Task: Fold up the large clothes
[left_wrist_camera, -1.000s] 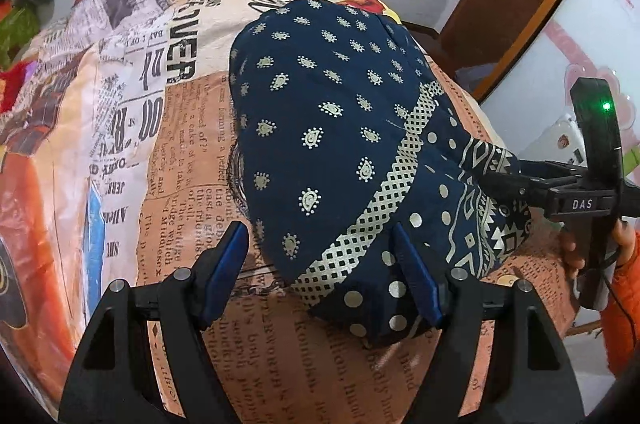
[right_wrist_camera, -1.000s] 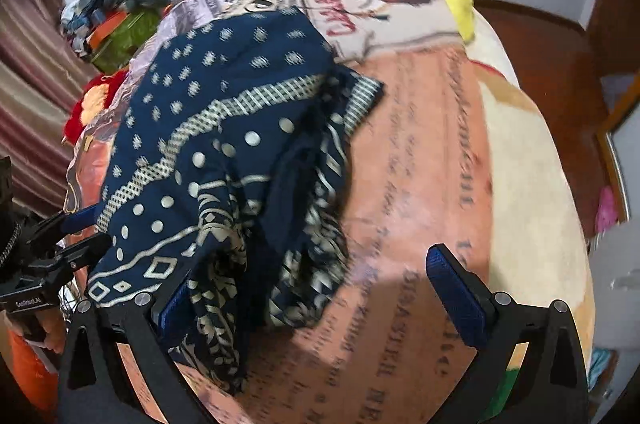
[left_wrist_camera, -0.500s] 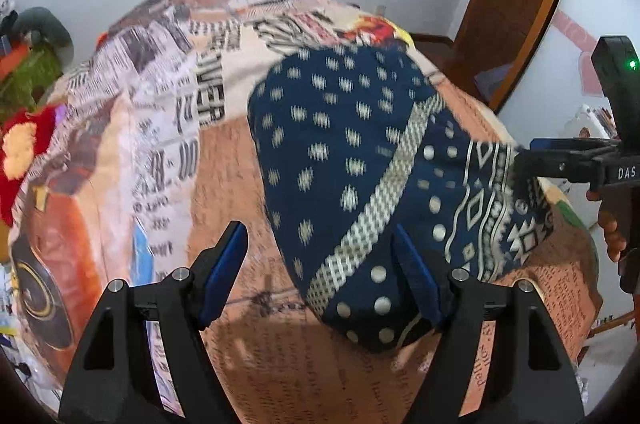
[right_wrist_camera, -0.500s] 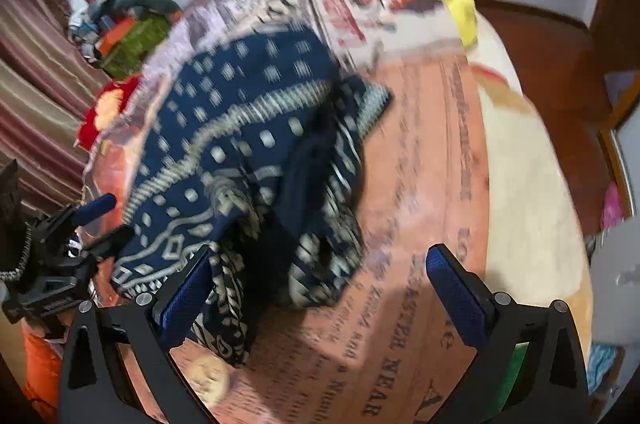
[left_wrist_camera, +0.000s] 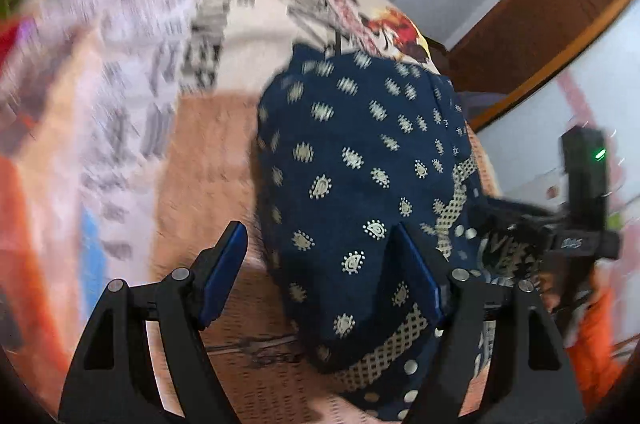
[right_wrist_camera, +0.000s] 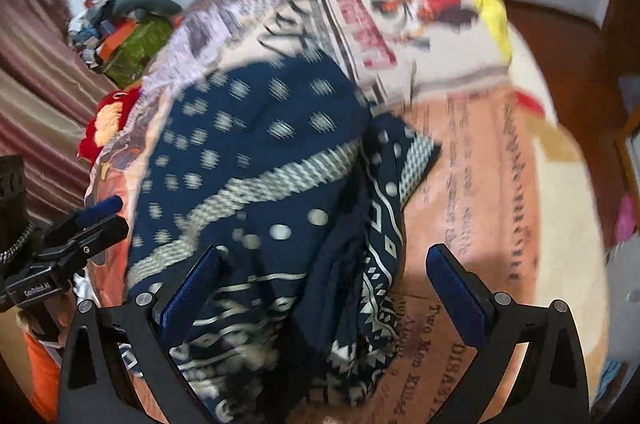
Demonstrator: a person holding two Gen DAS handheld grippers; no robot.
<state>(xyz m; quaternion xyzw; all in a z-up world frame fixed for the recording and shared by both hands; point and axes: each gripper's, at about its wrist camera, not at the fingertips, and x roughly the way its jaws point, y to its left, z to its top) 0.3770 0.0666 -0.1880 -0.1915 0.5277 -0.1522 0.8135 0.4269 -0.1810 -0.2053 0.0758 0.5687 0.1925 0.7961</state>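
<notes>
Lying lengthwise down the bedspread [right_wrist_camera: 500, 183]: navy garment [right_wrist_camera: 248, 159].

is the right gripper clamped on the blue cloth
No, the right gripper has its jaws spread wide over the blue cloth, with neither pad pressing on it.

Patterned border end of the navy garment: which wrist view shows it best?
Right wrist. The garment lies bunched on the bedspread, its zigzag border folds between the open right gripper's fingers. The left wrist view shows mostly the dotted part, the border largely hidden behind the open left gripper.
</notes>
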